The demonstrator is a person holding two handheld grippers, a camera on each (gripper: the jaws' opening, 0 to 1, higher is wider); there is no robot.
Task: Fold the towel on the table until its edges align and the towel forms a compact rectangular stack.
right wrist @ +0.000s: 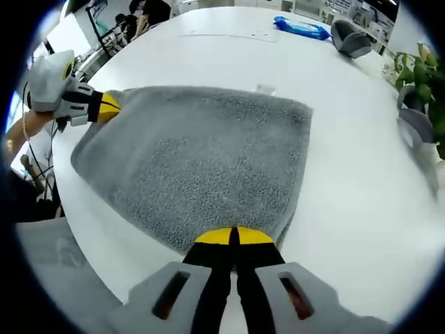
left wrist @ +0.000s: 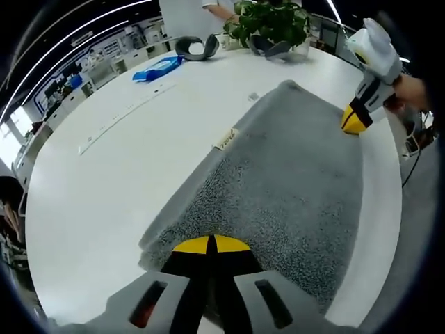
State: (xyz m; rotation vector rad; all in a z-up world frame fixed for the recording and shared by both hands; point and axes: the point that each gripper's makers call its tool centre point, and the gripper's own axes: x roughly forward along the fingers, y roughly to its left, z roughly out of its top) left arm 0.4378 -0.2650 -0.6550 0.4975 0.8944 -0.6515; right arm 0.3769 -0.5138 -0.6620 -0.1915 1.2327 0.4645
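Observation:
A grey towel (left wrist: 278, 174) lies flat on the white table (left wrist: 118, 174), with a small label at one edge. My left gripper (left wrist: 210, 245) is shut on the towel's near corner, its yellow tips pressed together. In the left gripper view the right gripper (left wrist: 354, 122) pinches the far corner near the table edge. In the right gripper view the towel (right wrist: 208, 167) spreads ahead and my right gripper (right wrist: 233, 238) is shut on its near edge. The left gripper (right wrist: 104, 106) holds the far left corner there.
A blue packet (left wrist: 157, 68) lies far back on the table, beside dark grey curved objects (left wrist: 197, 47) and a potted green plant (left wrist: 272, 19). The table edge (left wrist: 382, 209) runs close along the towel's side. Desks and seated people stand beyond the table.

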